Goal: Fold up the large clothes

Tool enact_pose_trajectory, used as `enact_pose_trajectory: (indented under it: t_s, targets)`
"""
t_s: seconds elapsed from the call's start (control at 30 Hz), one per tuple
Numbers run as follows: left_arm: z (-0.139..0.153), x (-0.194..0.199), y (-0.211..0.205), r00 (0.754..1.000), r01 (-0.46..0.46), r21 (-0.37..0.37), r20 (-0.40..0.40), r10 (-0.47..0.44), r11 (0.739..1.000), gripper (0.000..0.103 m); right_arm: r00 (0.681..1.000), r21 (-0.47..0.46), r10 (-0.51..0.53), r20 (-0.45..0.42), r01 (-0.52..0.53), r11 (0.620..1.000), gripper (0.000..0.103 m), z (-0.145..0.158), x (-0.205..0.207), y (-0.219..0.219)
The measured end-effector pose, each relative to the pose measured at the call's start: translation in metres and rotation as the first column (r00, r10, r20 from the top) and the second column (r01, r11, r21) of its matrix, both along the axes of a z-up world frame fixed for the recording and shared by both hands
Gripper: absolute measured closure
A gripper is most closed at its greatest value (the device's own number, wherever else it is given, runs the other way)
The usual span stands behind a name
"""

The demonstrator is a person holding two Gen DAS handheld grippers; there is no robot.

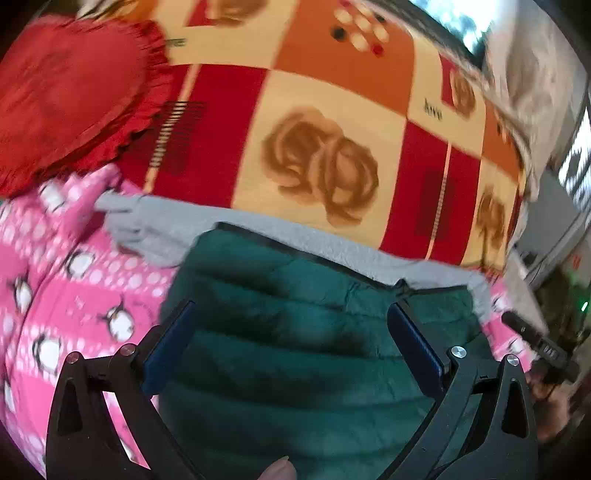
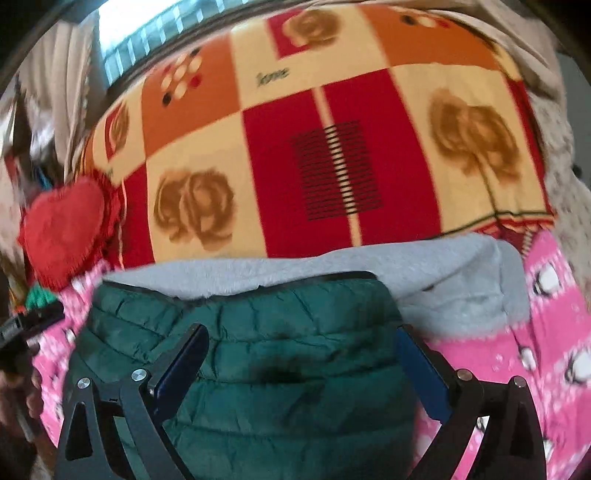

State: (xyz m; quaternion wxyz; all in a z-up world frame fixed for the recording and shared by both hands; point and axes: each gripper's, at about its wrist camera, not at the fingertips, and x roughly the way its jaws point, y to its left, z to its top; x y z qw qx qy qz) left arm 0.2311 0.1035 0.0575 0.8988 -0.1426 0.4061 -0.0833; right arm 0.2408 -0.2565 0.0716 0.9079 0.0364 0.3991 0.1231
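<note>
Quilted green jacket (image 2: pixel 258 354), grey-lined, apparently folded, lies on pink blanket (image 2: pixel 554 332).

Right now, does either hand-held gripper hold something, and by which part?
Nothing is held. The left hand-held gripper and right hand-held gripper are open above the dark green quilted jacket.

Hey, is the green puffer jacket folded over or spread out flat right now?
Folded. The green puffer jacket lies as a compact quilted block, its grey fleece lining exposed along the far edge, on the pink penguin fabric.

red heart cushion (image 2: pixel 64 225) sits at the edge of a checked rose-print blanket (image 2: pixel 332 147), window (image 2: pixel 147 33) bright behind.
</note>
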Motion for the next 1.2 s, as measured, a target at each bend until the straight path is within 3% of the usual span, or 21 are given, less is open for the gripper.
enact_pose_trajectory:
  t_s: [0.17,0.27,0.33,0.43,0.53,0.73,1.2]
  targets:
    - [-0.025,0.057,-0.023,0.994,0.029,0.156,-0.11,-0.011,0.987,0.0,0.989,-0.011,0.027,-0.147,-0.029,1.0,0.004,-0.03,0.04,0.021]
    - [-0.064,0.075,-0.024,0.979,0.026,0.229,-0.205,0.022,0.973,0.0,0.967,-0.056,0.031,-0.252,-0.047,0.997,0.003,-0.067,0.058,0.025]
    - [-0.085,0.073,-0.02,0.975,0.03,0.202,-0.223,0.016,0.979,0.0,0.964,-0.046,0.058,-0.261,-0.073,0.996,0.0,-0.085,0.063,0.024]
    - [-0.092,0.068,-0.011,0.987,-0.007,0.149,-0.156,0.03,0.989,0.0,0.966,0.032,0.072,-0.247,-0.066,0.997,0.0,-0.1,0.066,0.013]
    - [-0.102,0.067,-0.006,0.991,-0.031,0.124,-0.129,0.047,0.992,0.0,0.972,0.052,0.064,-0.227,-0.054,0.997,0.0,-0.109,0.066,0.01]
    - [-0.104,0.07,-0.006,0.99,-0.027,0.14,-0.133,0.045,0.99,0.0,0.977,0.013,0.051,-0.207,-0.049,0.999,0.0,-0.108,0.062,0.016]
    - [-0.098,0.065,-0.004,0.993,-0.023,0.087,-0.112,0.033,0.996,0.0,0.984,0.007,0.042,-0.174,-0.042,0.999,0.0,-0.107,0.059,0.017]
